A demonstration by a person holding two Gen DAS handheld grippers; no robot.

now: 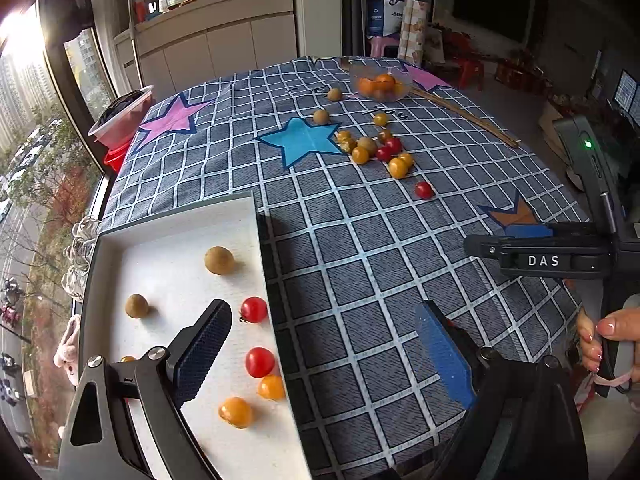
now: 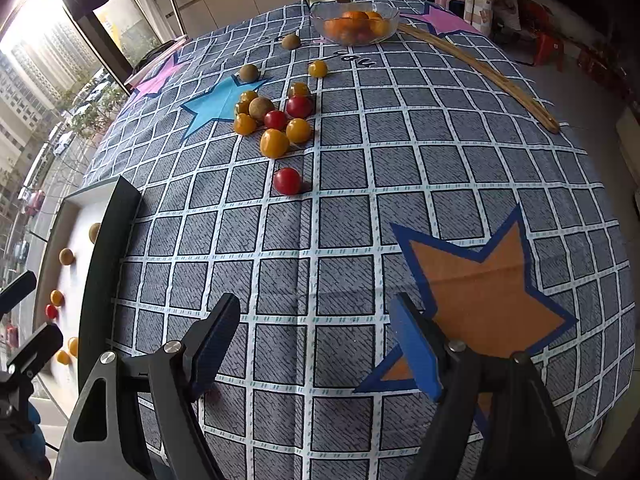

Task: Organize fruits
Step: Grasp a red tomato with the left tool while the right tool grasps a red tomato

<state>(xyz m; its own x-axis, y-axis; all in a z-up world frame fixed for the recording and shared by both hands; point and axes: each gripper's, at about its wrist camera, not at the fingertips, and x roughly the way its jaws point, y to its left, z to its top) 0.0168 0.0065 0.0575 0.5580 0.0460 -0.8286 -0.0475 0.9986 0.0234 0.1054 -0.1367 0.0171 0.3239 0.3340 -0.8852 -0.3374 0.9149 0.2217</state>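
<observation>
A white tray (image 1: 176, 236) at the table's left edge holds two brown longans (image 1: 219, 260), two red cherry tomatoes (image 1: 253, 309) and several yellow ones (image 1: 235, 412). My left gripper (image 1: 324, 344) is open and empty, its left finger over the tray's right part, its right finger over the cloth. A pile of red, yellow and brown fruits (image 2: 276, 120) lies mid-table, with a lone red tomato (image 2: 287, 181) nearer. My right gripper (image 2: 316, 340) is open and empty above the cloth, well short of that tomato. It also shows in the left wrist view (image 1: 480, 246).
A glass bowl of oranges (image 2: 354, 24) stands at the far edge. A wooden stick (image 2: 480, 76) lies at the far right. The tray shows at the left in the right wrist view (image 2: 76, 204). The checked cloth with stars (image 2: 480, 292) covers the table.
</observation>
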